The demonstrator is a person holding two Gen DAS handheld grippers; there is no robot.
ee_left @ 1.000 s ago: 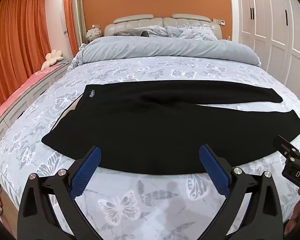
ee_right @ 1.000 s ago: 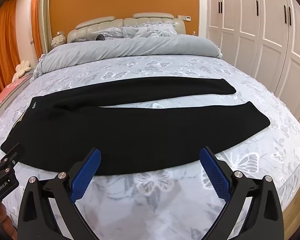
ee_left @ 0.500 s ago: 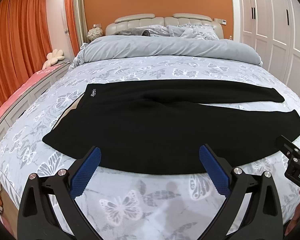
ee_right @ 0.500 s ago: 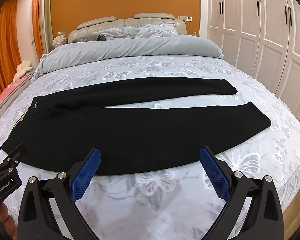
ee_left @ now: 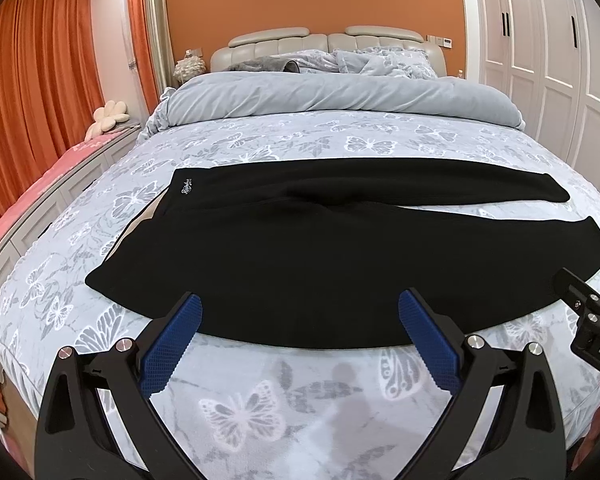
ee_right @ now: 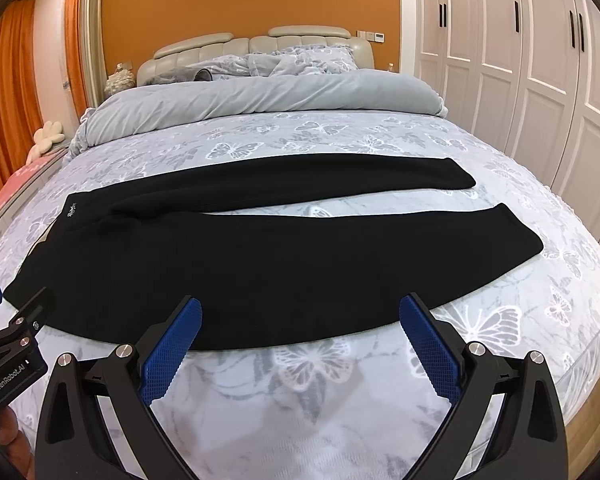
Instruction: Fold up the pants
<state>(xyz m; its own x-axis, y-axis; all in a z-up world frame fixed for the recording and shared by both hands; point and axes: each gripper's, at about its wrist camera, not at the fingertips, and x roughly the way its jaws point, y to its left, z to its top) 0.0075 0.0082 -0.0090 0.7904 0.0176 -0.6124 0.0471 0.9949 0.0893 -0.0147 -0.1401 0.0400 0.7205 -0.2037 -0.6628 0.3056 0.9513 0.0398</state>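
Note:
Black pants [ee_left: 300, 256] lie flat across the bed, waistband with a small white logo [ee_left: 186, 186] at the left, two legs running right. They also show in the right wrist view [ee_right: 280, 256]. My left gripper [ee_left: 300, 320] is open and empty, hovering over the pants' near edge. My right gripper [ee_right: 300, 320] is open and empty, over the near edge of the near leg. Each gripper shows at the side of the other's view: the right one [ee_left: 592, 316], the left one [ee_right: 12, 344].
The bed [ee_left: 292, 400] has a butterfly-print sheet, with a grey duvet [ee_left: 332, 96] and pillows at the head. Orange curtains [ee_left: 32, 112] and a pink-topped bench [ee_left: 40, 184] stand left. White wardrobe doors [ee_right: 540, 80] line the right wall.
Both grippers have crept slightly forward and up toward the pants. The pants have not moved.

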